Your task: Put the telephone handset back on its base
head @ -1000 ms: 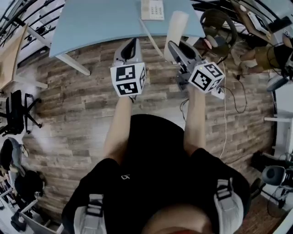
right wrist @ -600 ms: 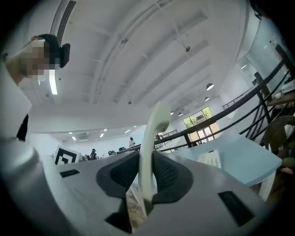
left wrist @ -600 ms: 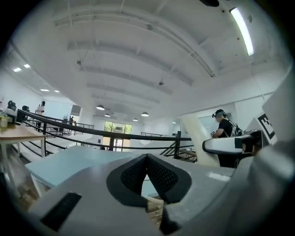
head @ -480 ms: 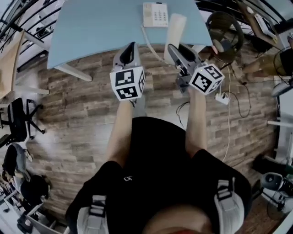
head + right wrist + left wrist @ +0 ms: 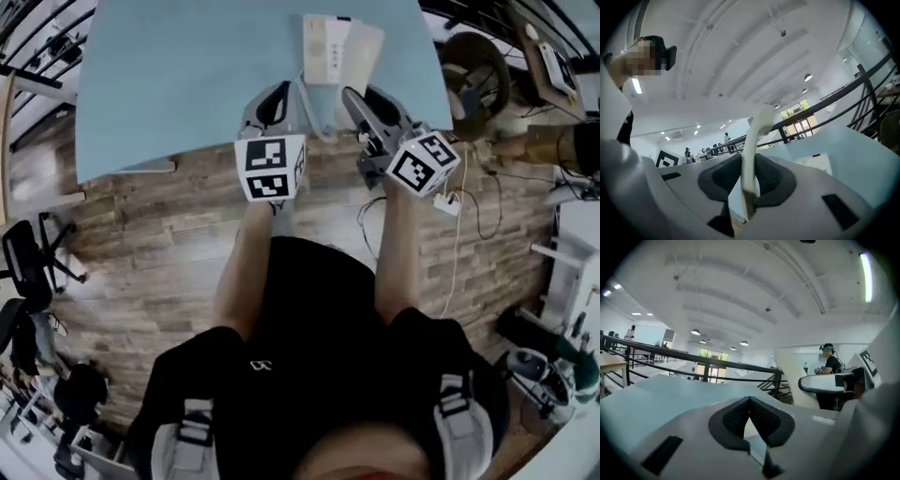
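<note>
One handset [image 5: 757, 126] lengthwise along right tool [image 5: 745, 176]

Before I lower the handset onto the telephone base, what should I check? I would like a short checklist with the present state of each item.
1. Grip on the handset: ok. The right tool is shut on the handset.
2. Base in sight: ok. The base lies on the table.
3. Handset close to the base: ok. In the head view it is just right of the base.
4. Cradle free: cannot tell, too small.
5. Left tool out of the way: ok. It is shut, empty and short of the base.
6. Cord free of snags: cannot tell.
</note>
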A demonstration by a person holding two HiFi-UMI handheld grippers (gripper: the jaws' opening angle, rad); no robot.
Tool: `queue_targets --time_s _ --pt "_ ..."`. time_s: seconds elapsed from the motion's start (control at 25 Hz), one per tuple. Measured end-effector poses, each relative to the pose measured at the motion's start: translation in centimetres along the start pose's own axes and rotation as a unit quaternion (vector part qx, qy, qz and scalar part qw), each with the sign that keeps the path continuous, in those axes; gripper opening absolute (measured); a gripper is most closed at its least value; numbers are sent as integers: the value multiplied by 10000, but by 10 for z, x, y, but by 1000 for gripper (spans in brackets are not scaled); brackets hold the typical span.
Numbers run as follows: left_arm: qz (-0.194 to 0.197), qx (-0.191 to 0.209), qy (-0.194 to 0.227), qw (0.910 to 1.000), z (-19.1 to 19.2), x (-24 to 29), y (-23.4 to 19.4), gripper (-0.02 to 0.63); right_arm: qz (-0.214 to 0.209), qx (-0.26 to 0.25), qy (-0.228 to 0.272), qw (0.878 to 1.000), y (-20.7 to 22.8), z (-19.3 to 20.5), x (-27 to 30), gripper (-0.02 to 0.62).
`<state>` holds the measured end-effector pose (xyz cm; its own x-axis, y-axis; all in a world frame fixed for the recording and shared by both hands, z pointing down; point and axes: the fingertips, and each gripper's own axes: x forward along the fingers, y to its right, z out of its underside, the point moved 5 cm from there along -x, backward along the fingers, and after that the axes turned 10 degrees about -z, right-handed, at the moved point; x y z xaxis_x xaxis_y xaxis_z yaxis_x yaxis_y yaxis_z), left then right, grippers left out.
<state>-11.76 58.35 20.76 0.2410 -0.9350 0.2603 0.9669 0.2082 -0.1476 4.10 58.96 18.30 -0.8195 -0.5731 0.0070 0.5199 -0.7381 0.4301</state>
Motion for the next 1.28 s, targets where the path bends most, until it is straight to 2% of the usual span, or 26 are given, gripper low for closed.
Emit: queue_targets --time_s 0.28,0.4,0.56,0.76,1.0,1.16,1.28 --pt "156 -127 -346 9992 2 74 -16 -3 400 314 -216 9985 57 2 22 83" --pt "164 -159 -501 9985 7 90 -14 -3 576 678 -344 9954 82 12 22 83" --pt "138 -256 -721 9970 19 102 -10 -3 800 1201 -763 9866 117 37 30 83" --pt "10 -301 -968 9949 30 111 -14 -3 307 1698 -867 9812 148 53 72 83" --pt "-207 -401 -1125 9926 39 126 -26 -3 320 2132 -1304 9677 188 73 106 83" --pt "-194 -420 -1264 9909 51 129 -22 -3 127 2518 -1317 9587 204 83 125 83" --pt "-262 -428 -1330 9898 55 132 -27 -3 284 2430 -1522 9576 213 87 131 83"
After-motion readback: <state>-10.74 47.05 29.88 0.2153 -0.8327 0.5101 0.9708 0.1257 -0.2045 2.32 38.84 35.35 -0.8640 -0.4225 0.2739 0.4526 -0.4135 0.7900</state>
